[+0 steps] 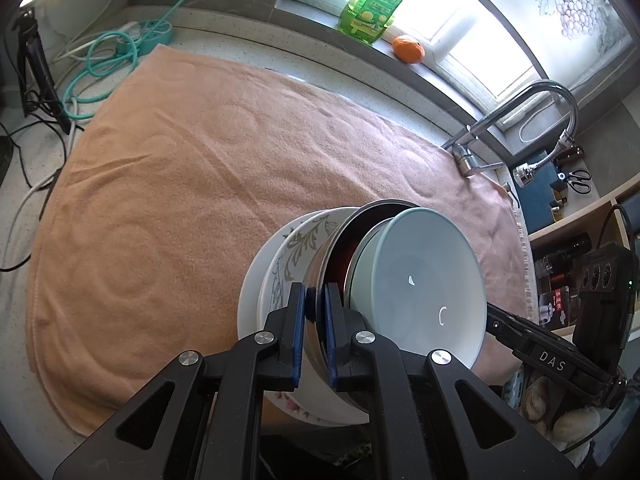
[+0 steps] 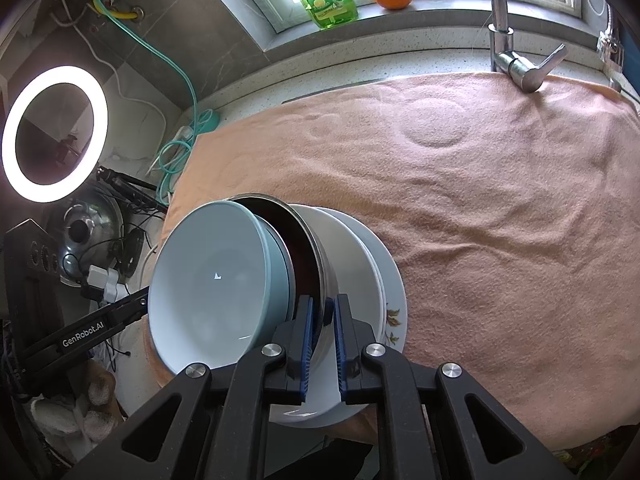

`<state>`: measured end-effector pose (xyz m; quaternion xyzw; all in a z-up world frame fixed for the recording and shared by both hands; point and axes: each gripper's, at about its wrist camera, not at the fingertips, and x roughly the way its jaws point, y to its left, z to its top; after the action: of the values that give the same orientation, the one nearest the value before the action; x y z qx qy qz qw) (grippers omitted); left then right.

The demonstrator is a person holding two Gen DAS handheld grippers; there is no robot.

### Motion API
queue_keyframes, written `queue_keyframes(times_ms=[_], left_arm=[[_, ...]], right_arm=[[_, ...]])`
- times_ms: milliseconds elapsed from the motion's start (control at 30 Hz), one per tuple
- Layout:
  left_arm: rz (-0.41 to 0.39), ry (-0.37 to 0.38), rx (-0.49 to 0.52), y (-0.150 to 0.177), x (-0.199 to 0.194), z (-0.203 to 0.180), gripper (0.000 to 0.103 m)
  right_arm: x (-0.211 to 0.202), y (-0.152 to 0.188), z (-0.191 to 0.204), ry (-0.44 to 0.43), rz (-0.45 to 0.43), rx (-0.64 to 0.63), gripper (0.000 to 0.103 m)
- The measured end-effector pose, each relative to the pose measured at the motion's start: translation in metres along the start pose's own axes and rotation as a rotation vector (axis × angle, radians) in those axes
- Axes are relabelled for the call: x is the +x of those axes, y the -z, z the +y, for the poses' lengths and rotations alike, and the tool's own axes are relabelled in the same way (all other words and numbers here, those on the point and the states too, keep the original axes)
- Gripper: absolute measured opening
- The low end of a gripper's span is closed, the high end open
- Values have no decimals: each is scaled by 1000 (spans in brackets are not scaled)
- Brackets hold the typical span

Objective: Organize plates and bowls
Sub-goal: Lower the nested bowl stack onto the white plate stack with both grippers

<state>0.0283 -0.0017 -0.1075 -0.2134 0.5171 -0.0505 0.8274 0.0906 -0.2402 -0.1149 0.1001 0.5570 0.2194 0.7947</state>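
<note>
A nested stack of dishes is held between both grippers above the peach towel. It holds a pale blue bowl, a steel bowl with a dark red inside, and white floral plates. My left gripper is shut on the steel bowl's rim. In the right wrist view the pale blue bowl, the steel bowl and the white plates show from the opposite side. My right gripper is shut on the steel bowl's rim.
The towel covers the counter. A faucet stands at its right end. A green detergent bottle and an orange sit on the windowsill. Teal cables and a ring light are at the left.
</note>
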Motion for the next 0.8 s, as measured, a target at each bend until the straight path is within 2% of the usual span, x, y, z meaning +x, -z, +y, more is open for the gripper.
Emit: queue_keyframes(times_ms=[300, 800], left_arm=[[-15, -11, -10, 2, -5, 3, 11], [-102, -70, -50, 11, -34, 11, 12]], right_arm=[[-8, 3, -2, -3, -10, 5, 11], [-35, 11, -16, -8, -57, 12, 12]])
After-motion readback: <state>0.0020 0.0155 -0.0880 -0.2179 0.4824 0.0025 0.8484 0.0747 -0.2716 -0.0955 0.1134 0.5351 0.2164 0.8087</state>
